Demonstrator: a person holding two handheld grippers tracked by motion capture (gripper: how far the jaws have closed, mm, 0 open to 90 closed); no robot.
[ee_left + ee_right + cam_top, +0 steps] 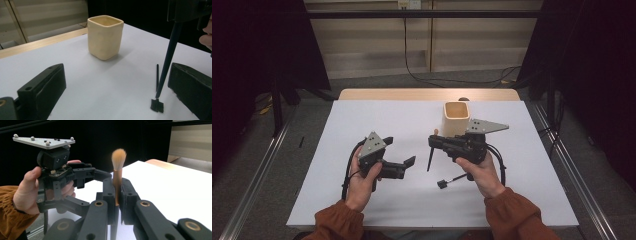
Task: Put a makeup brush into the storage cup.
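Observation:
A brush with tan bristles (118, 156) and a dark handle (430, 159) stands upright, bristles up, in my right gripper (435, 142), which is shut on it. In the right gripper view the jaws (117, 195) pinch the shaft just below the bristles. The handle (168, 60) hangs down to just above the table. A cream square cup (456, 118) stands upright right behind the right gripper, near the table's far edge. My left gripper (399, 150) is open with nothing between its jaws, left of the brush. In its own view, the cup (105, 37) is ahead.
The white table top (362, 200) has a bare wooden strip (427, 94) along its far edge. A small black plug (442, 184) on a thin cable lies on the table in front of the right hand. Dark curtains hang on both sides.

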